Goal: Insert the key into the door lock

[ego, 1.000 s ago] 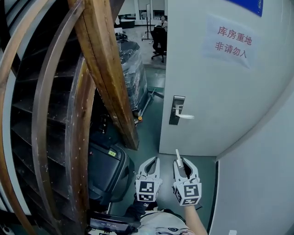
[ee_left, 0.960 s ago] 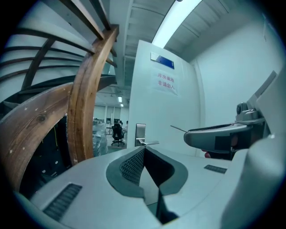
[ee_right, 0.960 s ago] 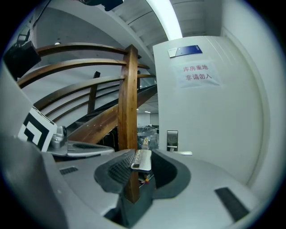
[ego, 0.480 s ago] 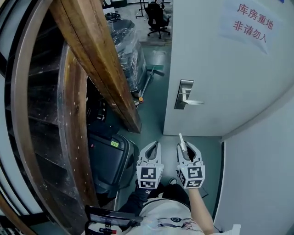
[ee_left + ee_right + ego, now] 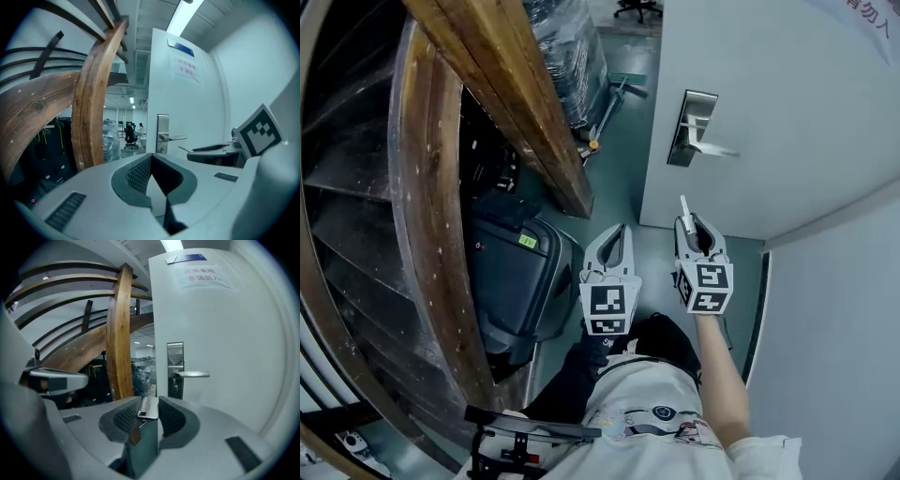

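The white door [image 5: 787, 112] stands ajar, with a steel lock plate [image 5: 692, 127] and lever handle [image 5: 714, 148] near its edge. My right gripper [image 5: 692, 221] is shut on a silver key [image 5: 684, 208] whose blade sticks forward, pointing toward the door below the handle and still well short of it. In the right gripper view the key [image 5: 149, 408] lies between the pads, with the lock plate [image 5: 175, 369] straight ahead. My left gripper [image 5: 620, 228] hangs beside it, shut and holding nothing. In the left gripper view, its jaws [image 5: 152, 161] meet, and the lock plate [image 5: 162, 133] is ahead.
A thick slanted wooden stair beam [image 5: 516, 103] and curved rails stand to the left. A black case [image 5: 511, 281] sits on the floor below the beam. Wrapped goods [image 5: 572, 47] lie beyond. A white wall [image 5: 834, 328] closes the right side. A paper sign [image 5: 201, 277] hangs on the door.
Both grippers have moved forward, closer to the door and its lock plate, while the head view tilted further down. The key stays held in the right gripper.
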